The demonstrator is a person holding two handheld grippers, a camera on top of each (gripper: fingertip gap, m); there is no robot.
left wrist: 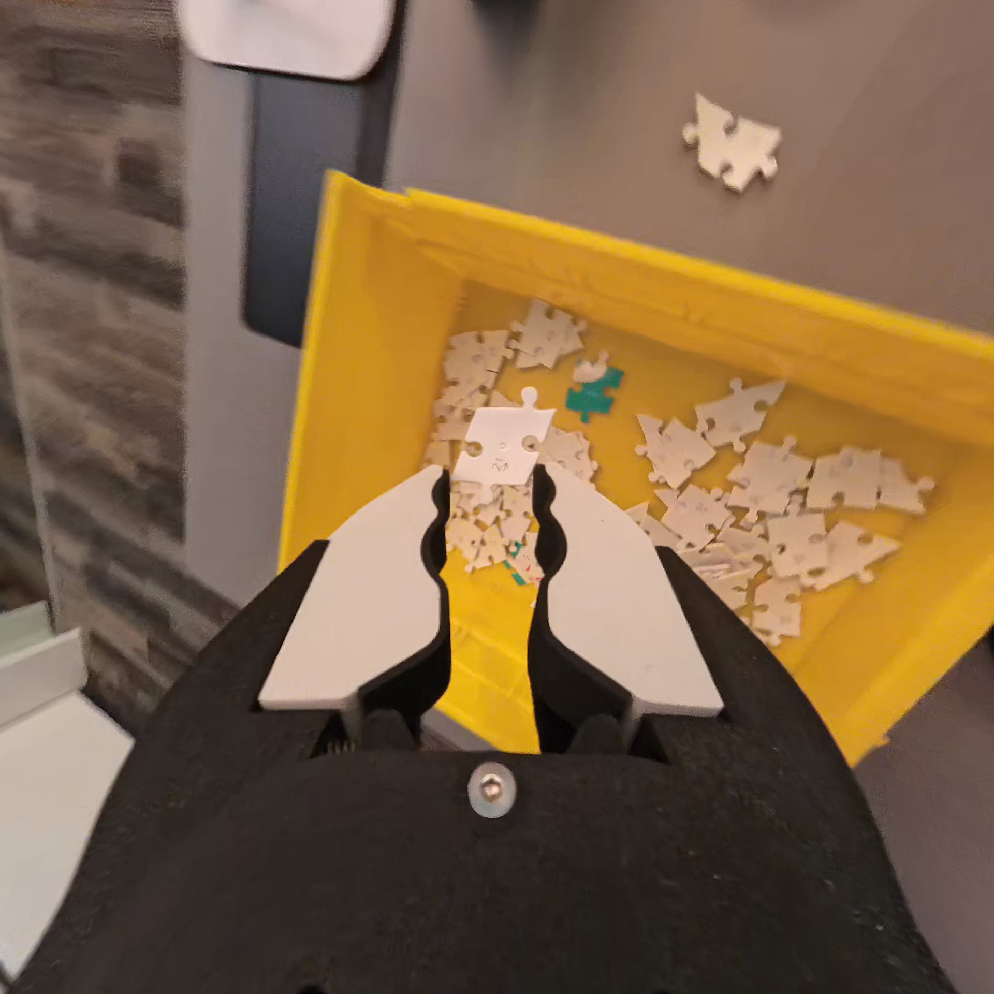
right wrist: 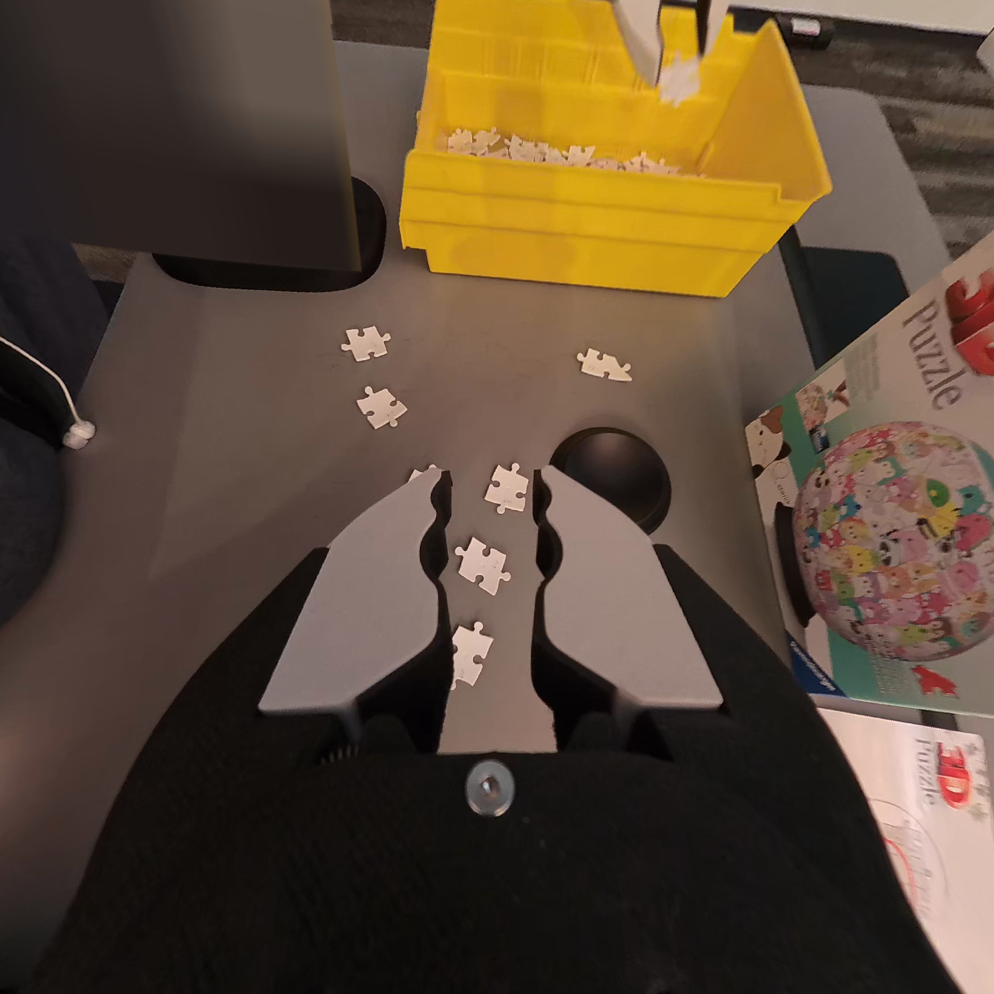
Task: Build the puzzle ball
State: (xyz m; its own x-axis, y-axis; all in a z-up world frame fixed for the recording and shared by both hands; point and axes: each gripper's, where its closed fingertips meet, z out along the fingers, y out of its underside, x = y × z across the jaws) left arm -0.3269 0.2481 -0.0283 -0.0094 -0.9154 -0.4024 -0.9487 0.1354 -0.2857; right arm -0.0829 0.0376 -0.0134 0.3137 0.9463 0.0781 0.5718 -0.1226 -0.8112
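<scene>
A yellow bin (right wrist: 591, 236) stands at the far side of the grey table (right wrist: 269, 484), its floor strewn with pale puzzle pieces (left wrist: 780, 500) lying mostly blank side up, with one green printed piece (left wrist: 594, 398) among them near the bin's back wall. In the left wrist view a small joined cluster of pieces (left wrist: 731, 142) lies on the bare table beyond the bin. In front of the bin, loose single pieces are scattered over the table: two (right wrist: 367, 342) (right wrist: 381, 407) to the left, one (right wrist: 605, 364) to the right, and three more (right wrist: 505, 488) (right wrist: 482, 565) (right wrist: 469, 653) in a line toward the camera. A black round stand (right wrist: 613, 478) sits on the table just beside the right gripper's outer finger, and the puzzle's box (right wrist: 882, 516) with a colourful ball pictured on it lies tilted at the right edge, above a white printed sheet (right wrist: 914, 807). A dark blurred upright shape (right wrist: 215, 134) blocks the far left corner. The left gripper (left wrist: 492, 473) hangs above the bin, its fingertips pinching one white piece (left wrist: 505, 444) by its lower edge, the piece's knob pointing away from the camera; the jaws stand narrowly apart, clamped on that piece. The right gripper (right wrist: 490, 478) hovers over the line of loose pieces with its jaws parted and nothing between them, touching no piece.
</scene>
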